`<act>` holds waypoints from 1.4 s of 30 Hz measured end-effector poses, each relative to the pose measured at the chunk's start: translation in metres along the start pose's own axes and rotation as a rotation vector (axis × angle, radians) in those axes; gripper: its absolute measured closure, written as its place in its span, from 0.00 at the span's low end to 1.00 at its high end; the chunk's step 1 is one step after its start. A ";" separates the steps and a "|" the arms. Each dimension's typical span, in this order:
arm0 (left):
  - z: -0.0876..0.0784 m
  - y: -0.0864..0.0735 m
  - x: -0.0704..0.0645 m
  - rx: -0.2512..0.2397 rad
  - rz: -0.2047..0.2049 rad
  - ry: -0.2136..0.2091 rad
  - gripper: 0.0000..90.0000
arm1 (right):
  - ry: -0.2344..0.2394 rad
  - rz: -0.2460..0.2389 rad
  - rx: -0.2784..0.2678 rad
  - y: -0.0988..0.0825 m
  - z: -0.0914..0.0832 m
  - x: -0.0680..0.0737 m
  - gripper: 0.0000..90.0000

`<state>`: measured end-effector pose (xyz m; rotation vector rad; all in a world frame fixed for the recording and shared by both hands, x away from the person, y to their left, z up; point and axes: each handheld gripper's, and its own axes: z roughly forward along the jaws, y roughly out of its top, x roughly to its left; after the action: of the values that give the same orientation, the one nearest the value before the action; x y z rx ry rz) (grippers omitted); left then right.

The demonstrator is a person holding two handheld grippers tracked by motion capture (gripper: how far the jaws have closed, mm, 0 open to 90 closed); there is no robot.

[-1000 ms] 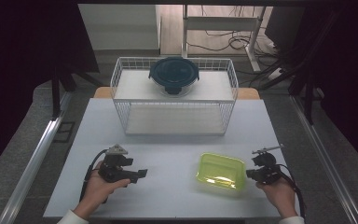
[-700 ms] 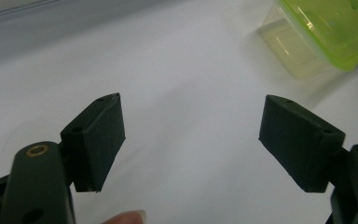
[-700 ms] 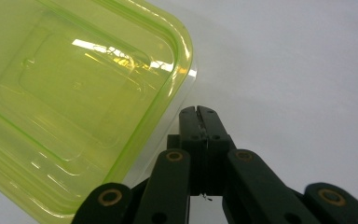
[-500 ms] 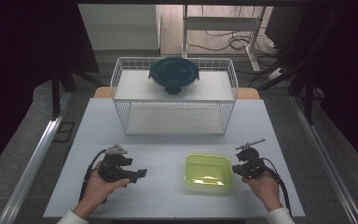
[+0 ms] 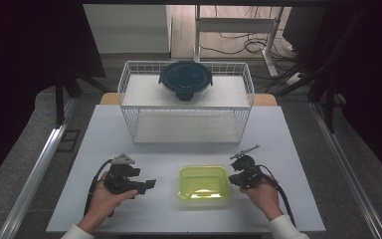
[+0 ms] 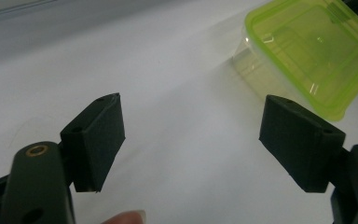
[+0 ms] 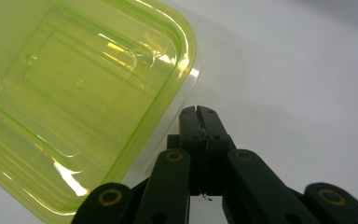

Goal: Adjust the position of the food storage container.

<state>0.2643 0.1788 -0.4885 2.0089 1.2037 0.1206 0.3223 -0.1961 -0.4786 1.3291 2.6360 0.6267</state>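
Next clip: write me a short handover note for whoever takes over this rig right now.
Left claw: open, holding nothing, hovering over the white table left of the green container.
Right claw: shut on nothing, its tip against the container's right side, as if nudging it; contact can't be confirmed.
Container: lid on, front centre of the table.
Wire basket: behind it, with a dark round lidded bowl on its top.
Done: nothing gripped yet.
Left: probably grasp the container with the open left claw.
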 end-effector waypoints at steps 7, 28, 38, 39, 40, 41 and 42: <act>0.001 -0.001 0.001 -0.004 -0.014 0.001 0.24 | 0.069 -0.048 0.004 0.007 0.008 0.015 0.99; -0.003 -0.010 0.000 -0.030 -0.020 0.042 0.24 | 0.135 0.067 -0.302 -0.030 -0.037 -0.022 0.98; -0.004 -0.010 -0.002 -0.048 -0.007 0.021 0.22 | 0.138 0.137 -0.366 -0.032 -0.035 -0.027 0.35; -0.004 -0.010 -0.002 -0.049 -0.008 0.022 0.22 | 0.139 0.145 -0.371 -0.032 -0.035 -0.027 0.31; -0.004 -0.010 -0.002 -0.049 -0.010 0.024 0.21 | 0.146 0.153 -0.376 -0.032 -0.036 -0.027 0.30; -0.005 -0.010 -0.002 -0.050 -0.010 0.025 0.21 | 0.163 0.157 -0.381 -0.033 -0.036 -0.027 0.29; -0.005 -0.010 -0.003 -0.052 -0.014 0.024 0.21 | 0.181 0.160 -0.382 -0.033 -0.036 -0.027 0.29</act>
<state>0.2536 0.1817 -0.4906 1.9582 1.2175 0.1678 0.3037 -0.2456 -0.4621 1.4241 2.3801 1.2547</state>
